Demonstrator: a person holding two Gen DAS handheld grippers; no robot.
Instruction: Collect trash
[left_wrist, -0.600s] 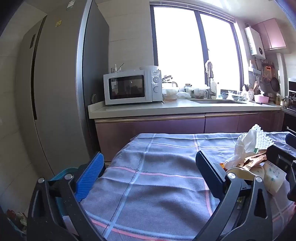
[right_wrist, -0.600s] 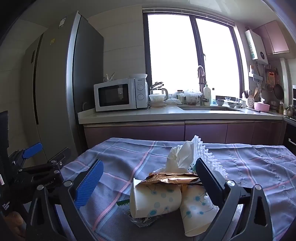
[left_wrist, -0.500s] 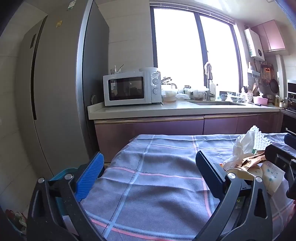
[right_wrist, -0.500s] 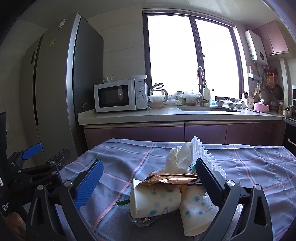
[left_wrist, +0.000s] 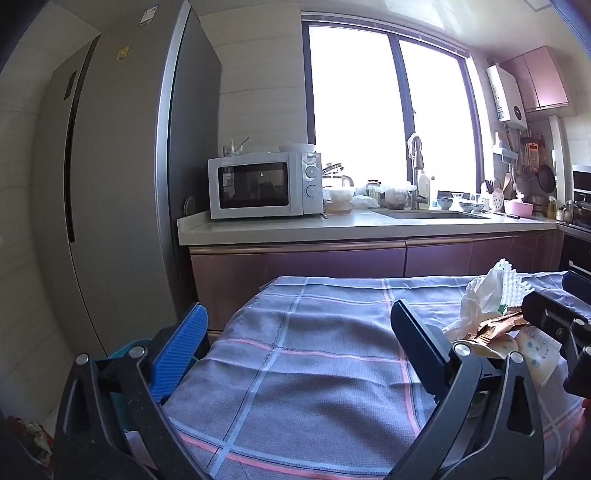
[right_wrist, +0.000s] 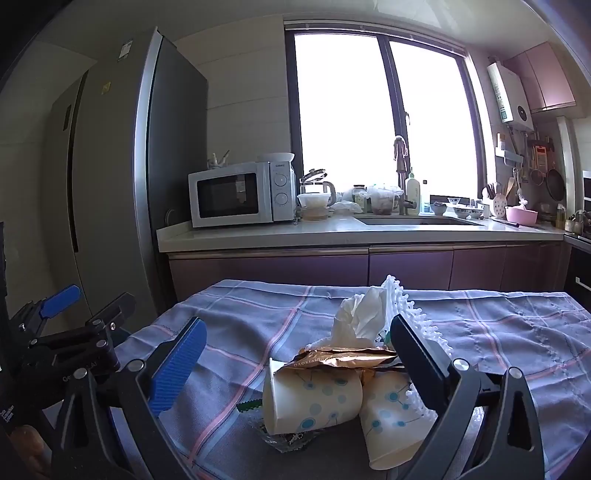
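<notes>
Looking through the left wrist view, the left hand-held gripper (left_wrist: 295, 343) stands released, jaws spread wide with nothing between them but the checked cloth (left_wrist: 314, 350) covering the desk (left_wrist: 280, 291). The trash pile (left_wrist: 491, 325) lies on that cloth off to the right, beyond the dark finger and clear of it. A teal bin (left_wrist: 125, 350) shows low at the left, beside the desk edge and behind the blue finger. The right hand-held gripper (left_wrist: 565, 321) enters at the right edge, just beside the pile.

Through the right wrist view, the right hand-held gripper (right_wrist: 295, 354) is likewise released, jaws wide. The trash sits between and ahead of its fingers without either pad pressing on it: two paper cups (right_wrist: 314, 398) lying on their sides, a gold wrapper (right_wrist: 343, 358) across their tops, crumpled tissue (right_wrist: 358, 317) and white foam netting (right_wrist: 406, 306) behind. The dark finger overlaps the netting; contact cannot be told. The left hand-held gripper (right_wrist: 88, 306) appears at the left, apart from the pile. Background: a microwave (right_wrist: 240, 194) on the kitchen counter (right_wrist: 332, 232).
</notes>
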